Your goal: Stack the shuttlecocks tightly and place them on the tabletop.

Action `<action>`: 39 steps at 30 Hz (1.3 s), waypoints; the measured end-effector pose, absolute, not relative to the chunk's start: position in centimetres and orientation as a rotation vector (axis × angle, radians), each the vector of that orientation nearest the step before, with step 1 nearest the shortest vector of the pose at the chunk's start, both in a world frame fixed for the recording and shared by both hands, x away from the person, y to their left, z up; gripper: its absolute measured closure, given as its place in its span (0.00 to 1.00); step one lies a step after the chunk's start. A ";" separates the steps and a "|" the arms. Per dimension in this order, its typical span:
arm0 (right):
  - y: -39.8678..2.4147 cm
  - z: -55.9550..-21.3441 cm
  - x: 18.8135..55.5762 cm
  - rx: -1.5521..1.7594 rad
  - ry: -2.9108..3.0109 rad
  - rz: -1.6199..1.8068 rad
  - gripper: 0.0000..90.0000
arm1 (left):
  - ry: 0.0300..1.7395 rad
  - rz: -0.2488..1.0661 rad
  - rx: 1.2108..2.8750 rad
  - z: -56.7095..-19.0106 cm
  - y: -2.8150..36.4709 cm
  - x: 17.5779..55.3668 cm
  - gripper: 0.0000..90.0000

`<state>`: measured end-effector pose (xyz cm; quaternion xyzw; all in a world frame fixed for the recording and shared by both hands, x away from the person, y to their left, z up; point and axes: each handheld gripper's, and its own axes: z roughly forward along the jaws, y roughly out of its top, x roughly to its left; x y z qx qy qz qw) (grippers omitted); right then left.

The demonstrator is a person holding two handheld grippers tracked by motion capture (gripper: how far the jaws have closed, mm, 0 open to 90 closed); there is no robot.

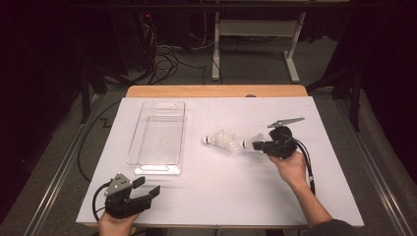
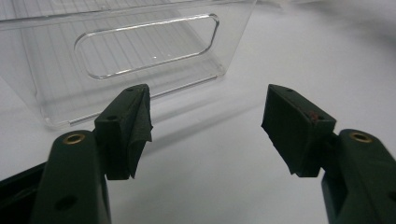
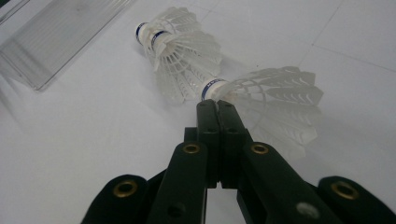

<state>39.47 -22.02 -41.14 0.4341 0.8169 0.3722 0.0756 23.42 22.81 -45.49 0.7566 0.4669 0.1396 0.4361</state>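
Two grippers on a white table (image 1: 236, 196). Right gripper (image 1: 256, 145) held level at the right, hand (image 1: 291, 167) under it, forearm coming in from the near right edge, jaws pointing left. Its jaws are pressed together at the feather edge of the nearest shuttlecock (image 3: 275, 100); whether a feather is pinched, cannot tell. Beyond it, to the left, lie nested shuttlecocks (image 3: 180, 51), touching it. Left gripper (image 1: 147, 187) rests at the near left corner, jaws spread apart with nothing between, aimed at the clear plastic bin (image 2: 140, 56) just beyond.
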 end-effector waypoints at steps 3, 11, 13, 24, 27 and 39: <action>-21.8 -41.1 39.5 1.302 2.450 1.124 1.00 | 1.161 0.348 1.882 -45.5 22.8 23.4 0.37; -21.3 -41.0 39.8 1.305 2.446 1.140 1.00 | 1.160 0.348 1.883 -45.5 22.8 23.4 0.37; -21.1 -41.1 39.9 1.307 2.447 1.144 1.00 | 1.159 0.347 1.883 -45.5 22.9 23.4 0.37; -20.4 -41.7 40.5 1.333 2.444 1.157 1.00 | 1.157 0.346 1.887 -45.5 22.8 23.5 0.37; -20.2 -41.8 40.6 1.340 2.444 1.169 1.00 | 1.156 0.347 1.888 -45.5 22.8 23.5 0.37; -18.9 -42.1 41.0 1.337 2.455 1.197 1.00 | 1.154 0.350 1.891 -45.5 22.9 23.5 0.37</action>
